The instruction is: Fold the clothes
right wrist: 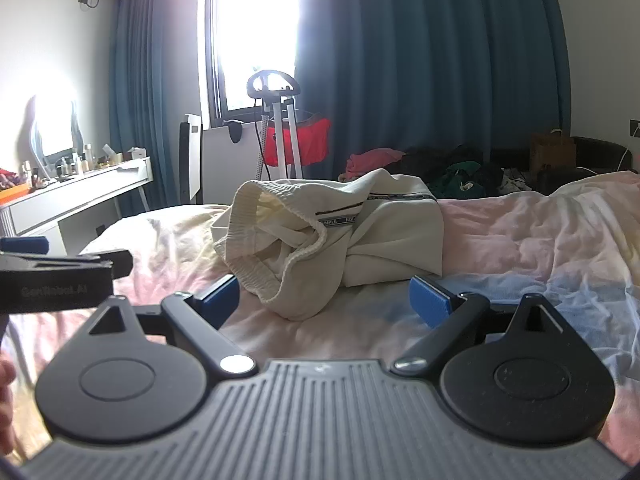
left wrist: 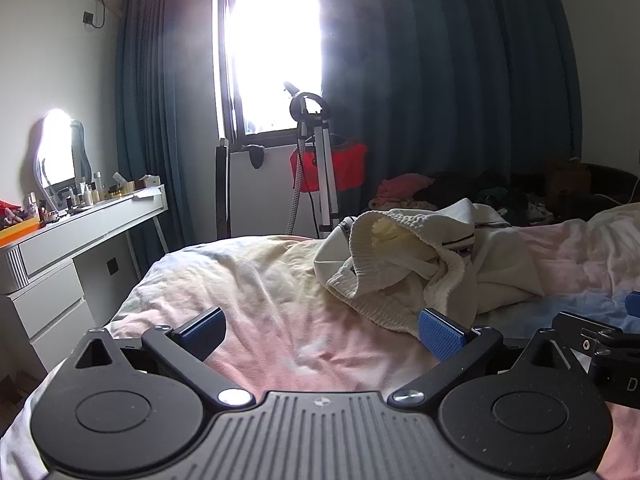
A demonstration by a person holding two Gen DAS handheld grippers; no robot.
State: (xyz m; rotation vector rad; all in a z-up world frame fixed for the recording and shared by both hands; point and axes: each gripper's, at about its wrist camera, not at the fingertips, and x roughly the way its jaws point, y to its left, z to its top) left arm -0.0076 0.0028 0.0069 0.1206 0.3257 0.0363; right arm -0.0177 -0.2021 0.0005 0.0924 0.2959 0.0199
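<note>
A cream garment [left wrist: 420,264] with a ribbed elastic waistband and a dark printed stripe lies crumpled on the bed [left wrist: 260,280]. In the right wrist view the same garment [right wrist: 328,240] sits straight ahead, just beyond the blue pads. My left gripper [left wrist: 320,336] is open above the pink sheet, the garment's near hem close to its right fingertip [left wrist: 440,334]. My right gripper [right wrist: 330,306] is open too, with the garment's lower fold hanging between the fingertips but untouched. The left gripper's side [right wrist: 60,276] shows at the left of the right wrist view.
A white dresser [left wrist: 80,240] with bottles and a lit mirror stands left of the bed. A garment steamer stand [left wrist: 320,160] with a red cloth is by the window. A pile of dark and pink clothes [right wrist: 440,168] lies beyond the bed, before blue curtains.
</note>
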